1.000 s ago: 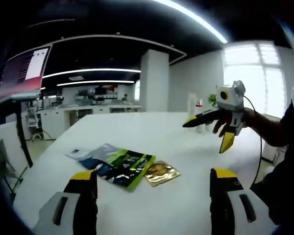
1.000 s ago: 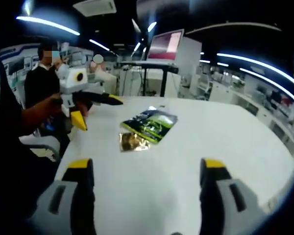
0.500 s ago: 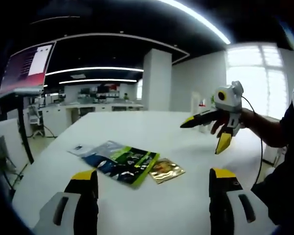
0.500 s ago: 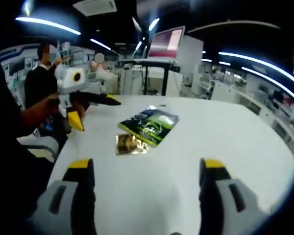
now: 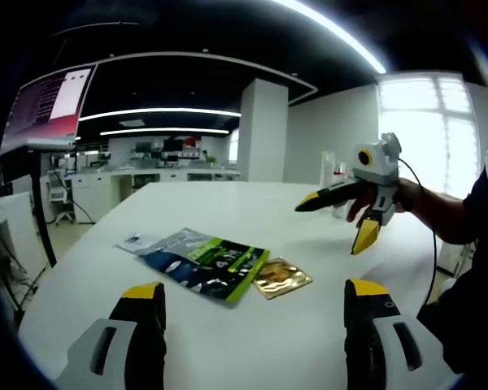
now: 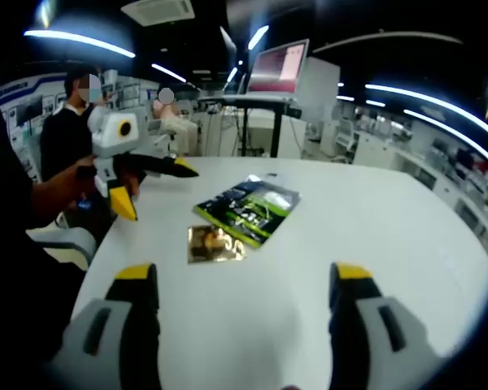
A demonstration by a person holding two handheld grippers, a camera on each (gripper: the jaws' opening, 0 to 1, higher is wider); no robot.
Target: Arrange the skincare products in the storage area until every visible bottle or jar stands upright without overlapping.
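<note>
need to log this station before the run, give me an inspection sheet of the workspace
surface: white table, mostly bare.
job's things: pale bottles upright at the far edge in the left gripper view, too small to count.
clutter: green and black pouch lying flat, gold sachet beside it; whether they touch is unclear.
grippers: left gripper and right gripper both open, empty, above the table.
cables: black cable hanging from the right gripper.
surroundings: monitor on a stand, people standing behind, bright window.
</note>
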